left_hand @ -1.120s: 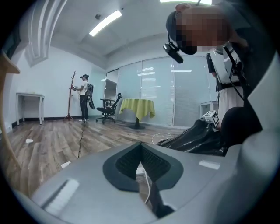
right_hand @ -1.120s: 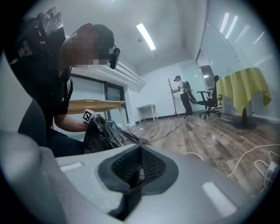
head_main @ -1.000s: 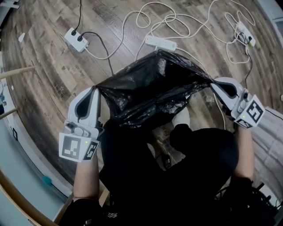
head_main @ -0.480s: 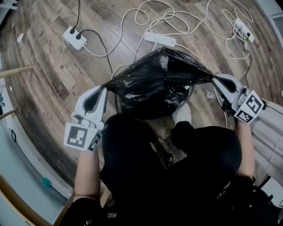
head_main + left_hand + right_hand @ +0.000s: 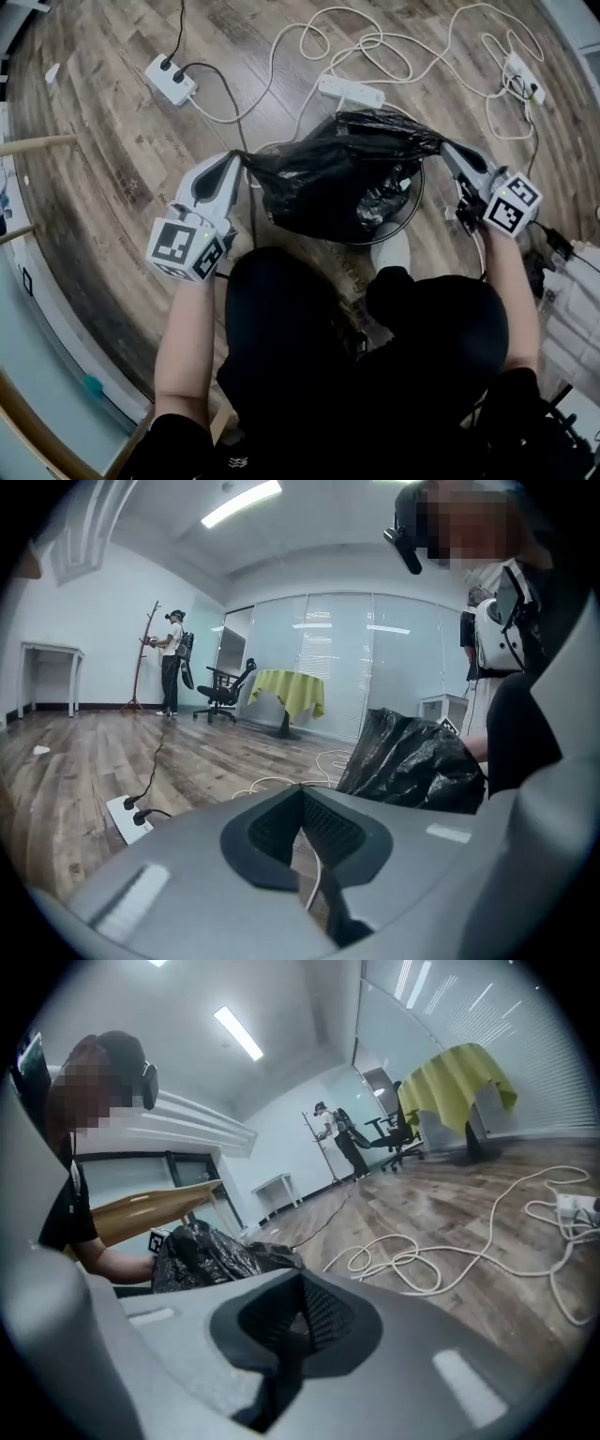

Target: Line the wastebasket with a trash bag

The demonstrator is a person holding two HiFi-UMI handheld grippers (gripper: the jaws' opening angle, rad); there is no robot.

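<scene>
A black trash bag (image 5: 337,183) hangs stretched between my two grippers, over a round black wire wastebasket whose rim (image 5: 418,199) shows past the bag on the right. My left gripper (image 5: 237,161) is shut on the bag's left edge, and my right gripper (image 5: 444,149) is shut on its right edge. In the left gripper view the crumpled bag (image 5: 412,757) bulges to the right of the shut left gripper (image 5: 302,791). In the right gripper view the bag (image 5: 211,1251) lies left of the shut right gripper (image 5: 302,1283). Most of the basket is hidden under the bag.
Power strips (image 5: 170,80) (image 5: 351,91) and looping white cables (image 5: 394,42) lie on the wood floor beyond the basket. My white shoe (image 5: 392,251) stands beside it. Farther off are another person at a coat rack (image 5: 172,663), an office chair and a yellow-draped table (image 5: 286,691).
Both grippers have sunk with the bag, which has dropped from above the basket down onto it. The basket's wire rim now shows at the right.
</scene>
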